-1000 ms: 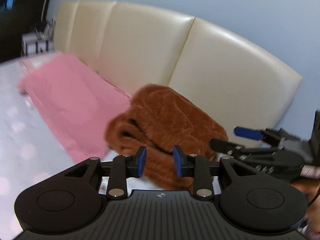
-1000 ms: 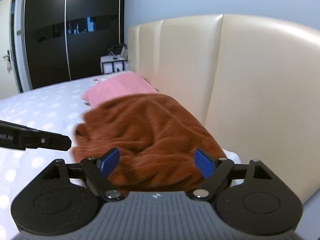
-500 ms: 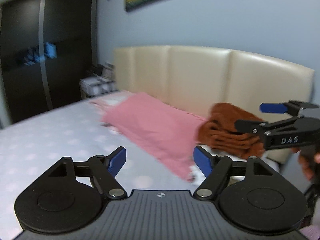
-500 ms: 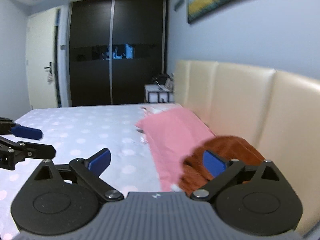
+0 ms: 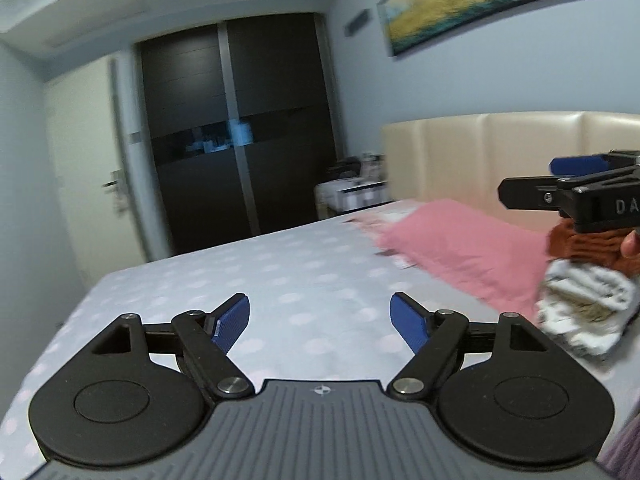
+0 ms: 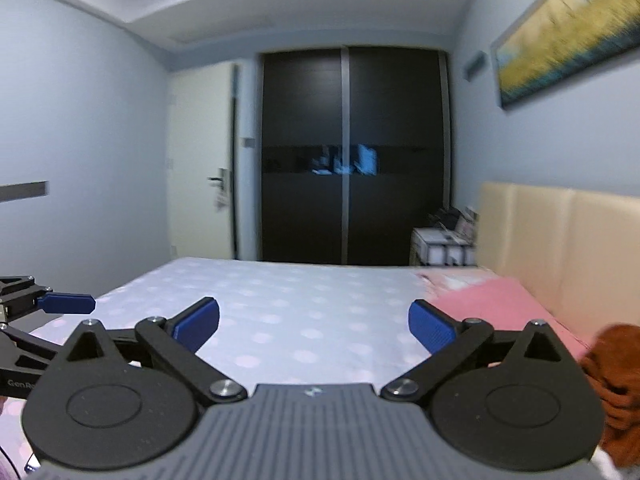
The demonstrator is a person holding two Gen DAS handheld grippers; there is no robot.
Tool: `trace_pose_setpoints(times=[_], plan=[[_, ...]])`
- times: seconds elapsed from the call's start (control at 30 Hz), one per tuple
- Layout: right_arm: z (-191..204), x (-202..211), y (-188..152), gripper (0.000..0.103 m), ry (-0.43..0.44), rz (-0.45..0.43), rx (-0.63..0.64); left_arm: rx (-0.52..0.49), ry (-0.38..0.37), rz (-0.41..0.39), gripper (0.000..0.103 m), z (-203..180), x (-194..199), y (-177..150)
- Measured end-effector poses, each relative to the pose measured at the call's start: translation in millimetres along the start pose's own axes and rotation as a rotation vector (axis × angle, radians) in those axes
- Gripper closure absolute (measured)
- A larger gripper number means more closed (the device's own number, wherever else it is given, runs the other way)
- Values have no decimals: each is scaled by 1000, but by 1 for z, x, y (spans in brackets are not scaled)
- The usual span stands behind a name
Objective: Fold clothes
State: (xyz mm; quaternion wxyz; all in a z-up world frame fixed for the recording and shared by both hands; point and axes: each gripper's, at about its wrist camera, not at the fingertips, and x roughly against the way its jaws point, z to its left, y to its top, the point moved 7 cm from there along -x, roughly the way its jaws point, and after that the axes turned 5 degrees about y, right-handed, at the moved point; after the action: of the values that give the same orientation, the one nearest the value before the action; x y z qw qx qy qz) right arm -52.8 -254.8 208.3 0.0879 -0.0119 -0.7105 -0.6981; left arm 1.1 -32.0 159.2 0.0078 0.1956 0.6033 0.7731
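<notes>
Left gripper point(image 5: 320, 318): jaws spread wide, holding nothing. Right gripper point(image 6: 314, 326): same. Both hover above the dotted bed point(image 6: 280, 300). Left view, 3 o'clock: rumpled white-grey garment point(image 5: 584, 308), brown fleece point(image 5: 580, 244) behind, pink cloth point(image 5: 460, 240) beyond. Judged soft, light, floppy; pinch at hems or corners.

Blanket point(image 5: 460, 248) on bed point(image 5: 280, 280) along headboard point(image 5: 480, 156) (sweater point(image 5: 580, 246) beside it), wardrobe point(image 5: 240, 128) behind.
</notes>
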Motion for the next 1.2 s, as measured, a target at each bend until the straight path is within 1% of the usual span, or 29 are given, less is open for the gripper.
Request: trace_pose_setpoints(times=[0.03,0.1,0.17,0.27,0.37,0.43,0.5,0.57,0.7,0.8,1.0,1.07,1.2], plan=[[14,-2,-3,1,12,-14,19,14,32,3,15,9,3,-9],[35,-8,-15,1,21,-39,41,44,84,7,11,23,5,-27],[53,-18,-32,1,22,-44,39,73,130,13,11,37,6,-45],[71,-35,-69,1,4,-15,-5,95,167,34,11,47,-2,-74],[78,-49,-110,1,-41,18,-59,125,212,39,11,55,-11,-103],[80,-58,-138,1,-74,39,-82,155,229,41,11,57,-18,-121],[82,-66,-165,1,-103,60,-95,181,224,56,11,57,-25,-138],[84,-69,-187,1,-120,76,-75,201,211,77,11,54,-32,-154],[90,-83,-223,1,-105,117,-56,176,234,104,11,46,-48,-175],[90,-96,-242,1,-112,137,-65,177,249,140,11,48,-56,-193],[92,-113,-272,1,-94,175,-63,248,230,239,11,52,-77,-219],[92,-119,-282,1,-86,188,-56,256,224,251,11,51,-83,-224],[91,-127,-296,1,-73,202,-49,250,236,268,11,54,-91,-232]])
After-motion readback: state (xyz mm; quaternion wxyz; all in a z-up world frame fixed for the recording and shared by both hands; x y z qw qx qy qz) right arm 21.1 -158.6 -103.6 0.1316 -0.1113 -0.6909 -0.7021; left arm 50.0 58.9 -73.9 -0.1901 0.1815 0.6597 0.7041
